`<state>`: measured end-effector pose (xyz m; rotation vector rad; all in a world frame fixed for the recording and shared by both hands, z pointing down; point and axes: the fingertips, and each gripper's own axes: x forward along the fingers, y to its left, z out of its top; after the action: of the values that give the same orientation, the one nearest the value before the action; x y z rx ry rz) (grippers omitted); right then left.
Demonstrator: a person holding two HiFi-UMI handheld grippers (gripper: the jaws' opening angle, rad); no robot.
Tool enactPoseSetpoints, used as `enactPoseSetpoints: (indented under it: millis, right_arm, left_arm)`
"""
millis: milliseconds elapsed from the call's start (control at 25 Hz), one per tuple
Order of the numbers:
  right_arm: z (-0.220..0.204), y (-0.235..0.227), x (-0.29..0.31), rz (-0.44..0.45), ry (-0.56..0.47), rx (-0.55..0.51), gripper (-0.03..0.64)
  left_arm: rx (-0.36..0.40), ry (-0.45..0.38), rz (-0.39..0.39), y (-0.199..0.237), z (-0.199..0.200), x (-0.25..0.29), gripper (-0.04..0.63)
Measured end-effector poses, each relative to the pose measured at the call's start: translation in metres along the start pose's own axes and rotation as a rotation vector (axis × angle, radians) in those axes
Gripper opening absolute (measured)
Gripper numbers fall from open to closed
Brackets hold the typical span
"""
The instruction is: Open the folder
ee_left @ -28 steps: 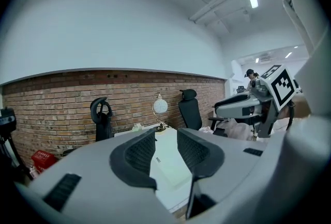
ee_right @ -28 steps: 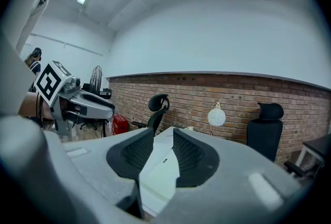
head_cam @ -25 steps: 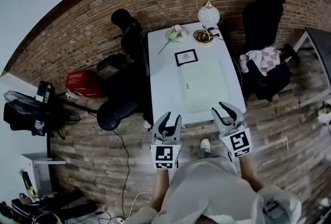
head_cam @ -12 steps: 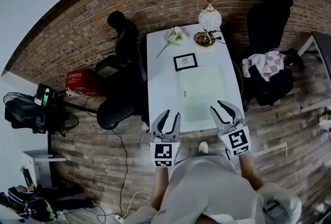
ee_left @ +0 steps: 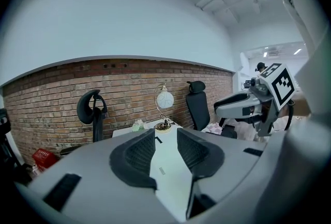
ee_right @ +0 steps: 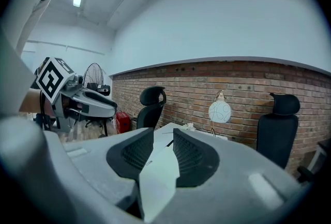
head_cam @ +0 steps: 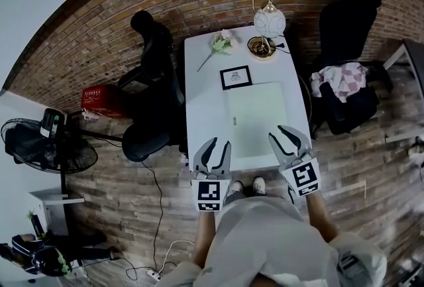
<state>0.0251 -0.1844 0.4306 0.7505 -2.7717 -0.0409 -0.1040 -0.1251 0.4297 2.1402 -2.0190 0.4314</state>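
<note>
Holding left gripper and right gripper side by side over the table's near edge, aimed toward the folder, jaws of both partly apart, gripping nothing.

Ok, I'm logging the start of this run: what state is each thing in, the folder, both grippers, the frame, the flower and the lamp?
Folder: closed, lying flat on the table.
Left gripper: jaws apart, nothing between them.
Right gripper: jaws apart, nothing between them.
Frame: lying flat.
Flower: lying on its side.
Lamp: upright.
</note>
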Motion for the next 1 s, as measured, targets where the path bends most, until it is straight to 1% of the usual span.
enactPoseSetpoints:
  millis: [80, 200, 280, 360, 440, 560, 640, 800, 1000]
  right_arm:
    - [-0.003, 0.001, 0.005, 0.002, 0.012, 0.013, 0.118]
    - [-0.006, 0.002, 0.013, 0.010, 0.019, -0.017, 0.118]
    - [-0.007, 0.004, 0.018, -0.004, 0.033, -0.001, 0.118]
    - [-0.008, 0.004, 0.023, -0.019, 0.036, -0.018, 0.118]
    - [-0.007, 0.005, 0.028, -0.038, 0.045, -0.028, 0.118]
    - [-0.007, 0.006, 0.035, -0.075, 0.064, -0.007, 0.118]
    - [-0.008, 0.006, 0.041, -0.093, 0.071, -0.014, 0.118]
    - [-0.014, 0.011, 0.051, -0.153, 0.109, 0.060, 0.118]
    - [-0.021, 0.015, 0.064, -0.201, 0.145, 0.061, 0.118]
  left_arm:
    - [-0.006, 0.007, -0.004, 0.002, -0.002, 0.004, 0.130]
    - [-0.012, 0.015, -0.018, 0.007, -0.006, 0.009, 0.130]
    - [-0.013, 0.017, -0.035, 0.010, -0.009, 0.013, 0.130]
    - [-0.015, 0.018, -0.056, 0.015, -0.012, 0.018, 0.130]
    - [-0.017, 0.017, -0.078, 0.020, -0.014, 0.024, 0.130]
    - [-0.014, 0.017, -0.112, 0.029, -0.017, 0.033, 0.130]
    - [-0.011, 0.021, -0.133, 0.035, -0.021, 0.038, 0.130]
    - [-0.013, 0.028, -0.182, 0.047, -0.030, 0.048, 0.130]
    - [-0.008, 0.045, -0.248, 0.057, -0.043, 0.062, 0.130]
